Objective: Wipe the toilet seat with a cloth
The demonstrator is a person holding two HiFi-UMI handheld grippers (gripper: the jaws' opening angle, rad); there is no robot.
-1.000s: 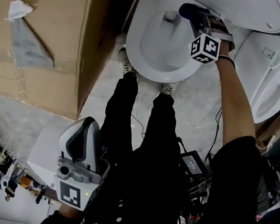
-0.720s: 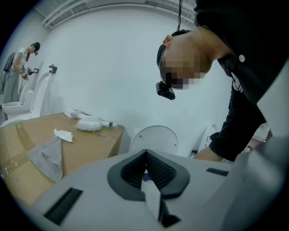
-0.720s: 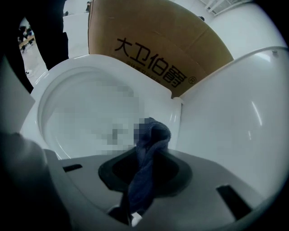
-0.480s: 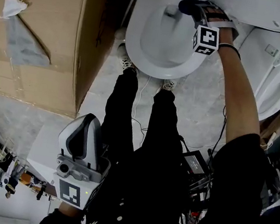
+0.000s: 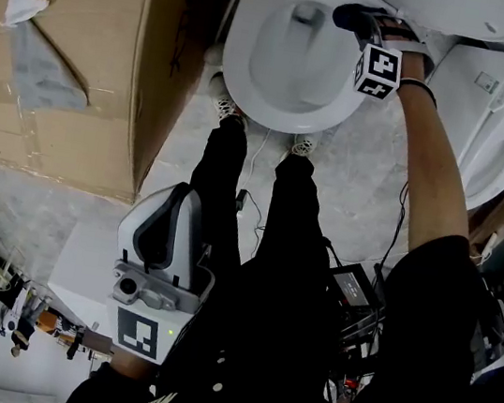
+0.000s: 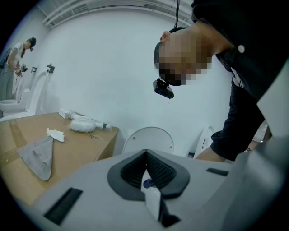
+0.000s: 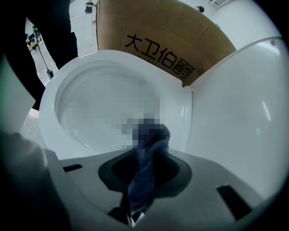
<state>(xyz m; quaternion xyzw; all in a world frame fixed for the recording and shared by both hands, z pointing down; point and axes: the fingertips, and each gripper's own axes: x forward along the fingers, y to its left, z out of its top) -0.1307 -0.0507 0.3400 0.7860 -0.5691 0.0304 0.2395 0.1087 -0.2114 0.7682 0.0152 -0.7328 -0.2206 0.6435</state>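
Blue cloth (image 7: 143, 176) clamped in right tool (image 5: 352, 20), edged farther along toilet seat (image 5: 239, 61), left tool (image 5: 176, 203) closed, empty.

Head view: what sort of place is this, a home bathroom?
Probably a storeroom or workshop, not a bathroom: one toilet stands beside a second toilet on a grey floor, next to a large cardboard box.

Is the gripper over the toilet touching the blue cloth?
Touching. The right gripper view shows the blue cloth pinched between the jaws of the right gripper, sticking out in front of them.
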